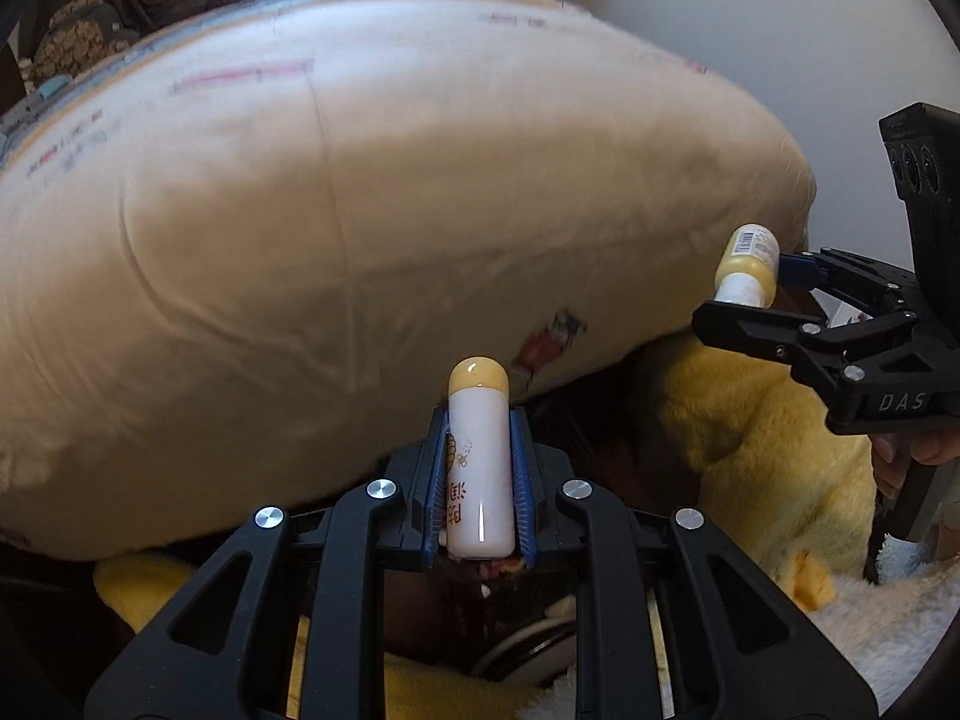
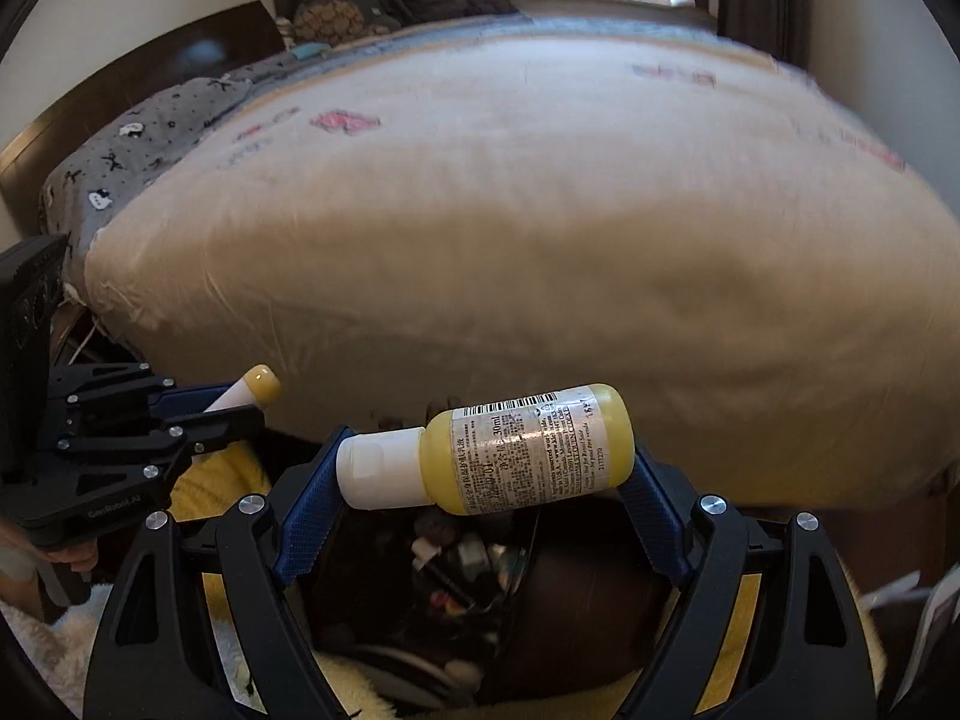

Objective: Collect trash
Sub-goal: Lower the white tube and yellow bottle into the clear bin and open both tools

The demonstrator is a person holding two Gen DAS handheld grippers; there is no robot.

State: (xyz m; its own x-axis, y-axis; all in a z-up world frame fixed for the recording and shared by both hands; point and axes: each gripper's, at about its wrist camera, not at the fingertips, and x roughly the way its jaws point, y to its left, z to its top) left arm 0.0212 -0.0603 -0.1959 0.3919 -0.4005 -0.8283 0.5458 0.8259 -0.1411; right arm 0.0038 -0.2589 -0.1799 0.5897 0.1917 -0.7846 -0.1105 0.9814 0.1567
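My left gripper point(image 1: 480, 468) is shut on a slim white tube with a yellow cap point(image 1: 480, 462), held upright between the blue pads; the same tube point(image 2: 249, 391) shows at the left of the right wrist view in that gripper point(image 2: 198, 414). My right gripper point(image 2: 486, 474) is shut on a small yellow bottle with a white cap point(image 2: 510, 456), held crosswise end to end; in the left wrist view that bottle point(image 1: 749, 267) hangs at the right in the gripper point(image 1: 762, 294). Below the right gripper sits a dark bin point(image 2: 576, 600) with several bits of rubbish inside.
A large beige quilt on a bed point(image 2: 540, 228) fills the view ahead. Yellow plush fabric point(image 1: 762, 450) and a white fluffy rug point(image 1: 888, 630) lie around the bin. A grey patterned pillow point(image 2: 150, 150) lies at the bed's far left, before a dark headboard point(image 2: 180, 60).
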